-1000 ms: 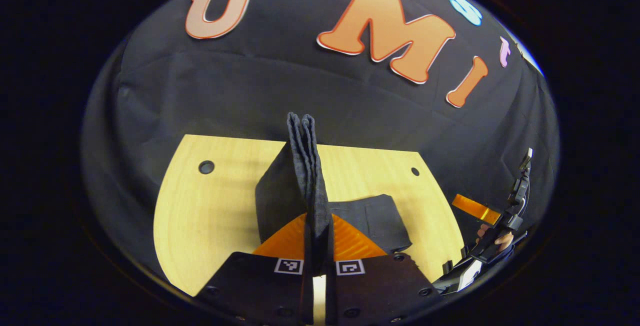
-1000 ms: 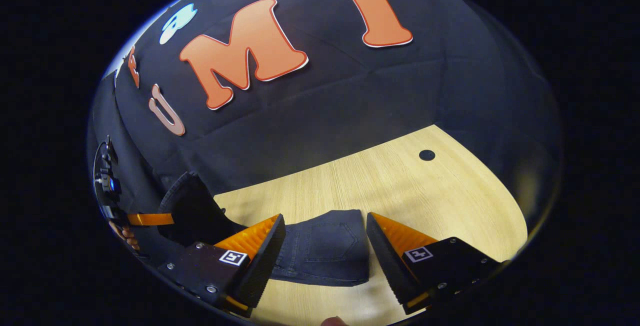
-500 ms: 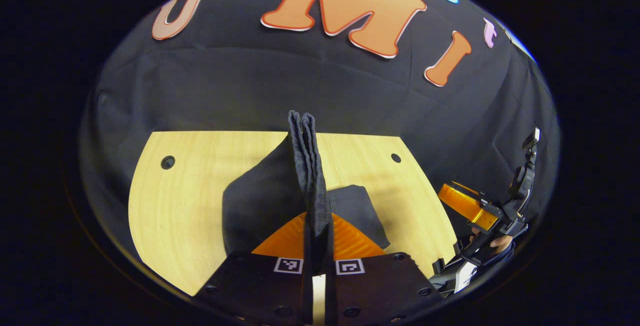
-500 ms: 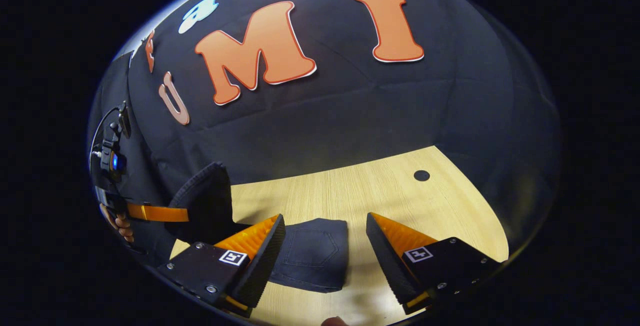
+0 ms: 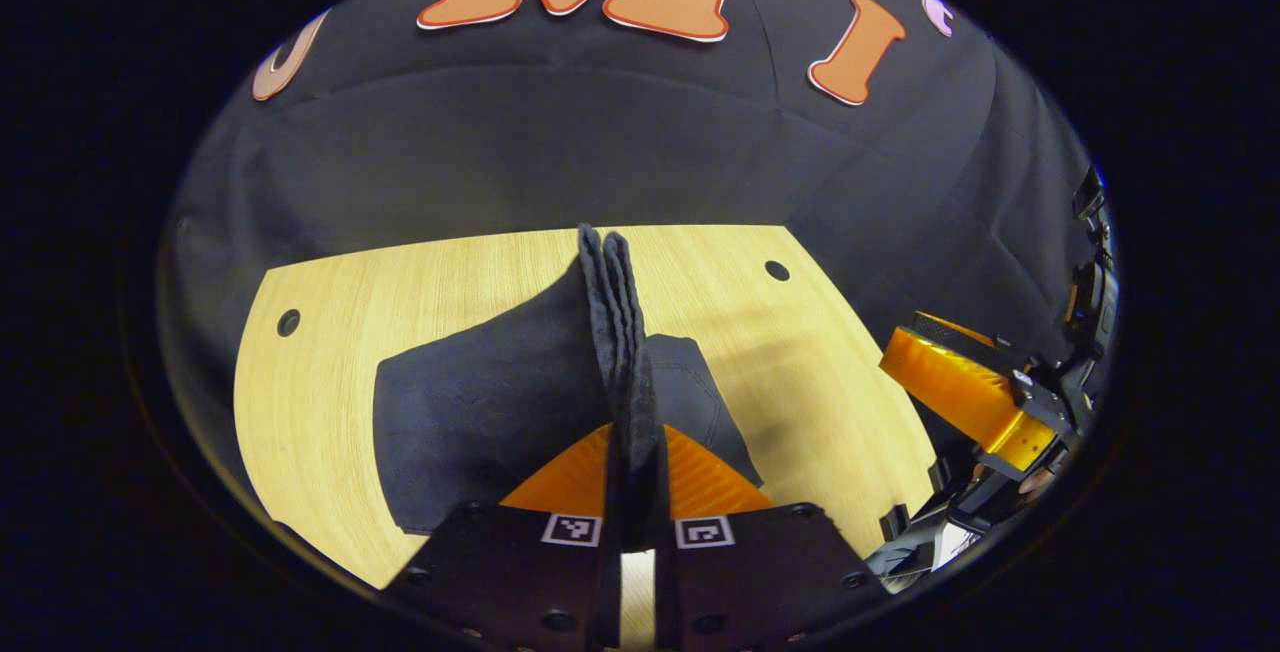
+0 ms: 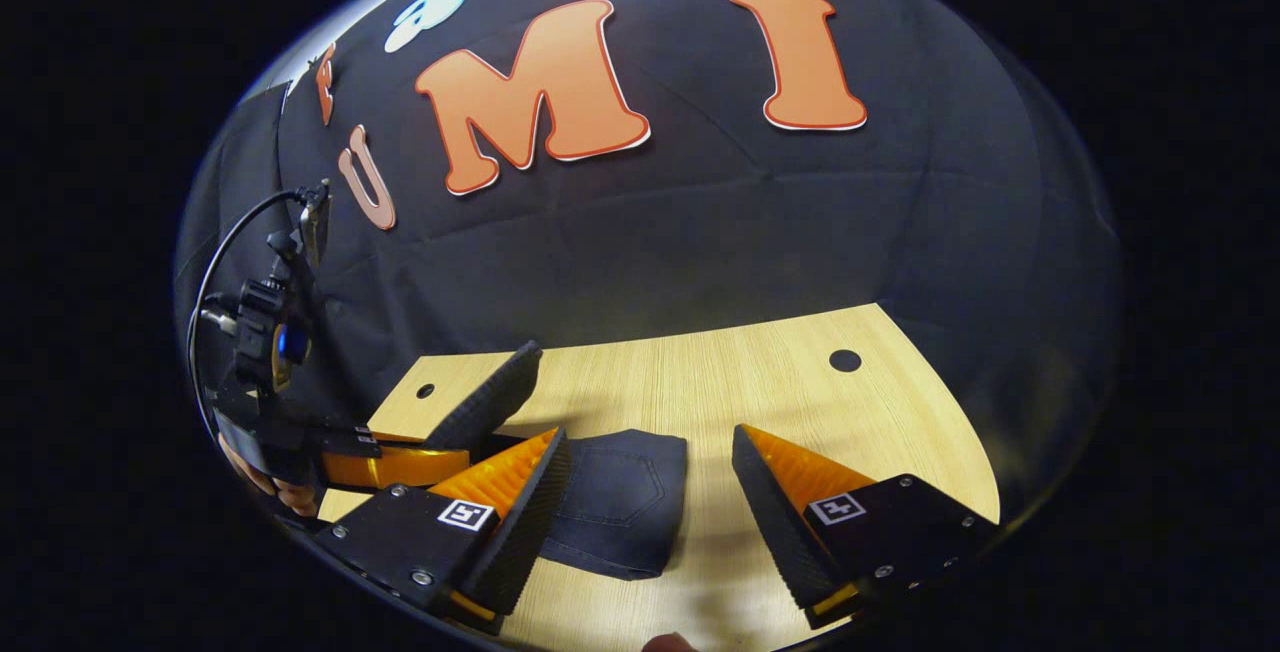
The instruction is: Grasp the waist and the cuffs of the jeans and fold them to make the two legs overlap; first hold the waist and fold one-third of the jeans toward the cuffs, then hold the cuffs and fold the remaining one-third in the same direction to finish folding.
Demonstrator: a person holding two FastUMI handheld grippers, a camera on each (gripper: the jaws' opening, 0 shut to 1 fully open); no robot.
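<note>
The dark jeans (image 5: 470, 412) lie partly folded on the wooden table (image 5: 320, 382). My left gripper (image 5: 633, 442) is shut on their cuff end (image 5: 610, 302), a stack of layers standing up between the fingers. In the right gripper view the folded jeans (image 6: 620, 497), back pocket up, lie flat under my right gripper (image 6: 648, 435), which hangs open just above them, touching nothing. At the left of that view, the left gripper (image 6: 420, 452) holds the lifted cuff end (image 6: 490, 397) low over the table. At the right edge of the left gripper view the right gripper (image 5: 960, 387) hangs.
The table (image 6: 800, 402) has small round holes near its far corners (image 5: 289, 322) (image 5: 777, 270) (image 6: 845, 360). Black cloth hangs close behind it. A hand (image 6: 270, 482) holds the left gripper, and bare wood lies to the right of the jeans.
My left gripper has carried the cuff end down and toward the right gripper, so more cloth lies flat on the table. The right gripper stays open, almost in place.
</note>
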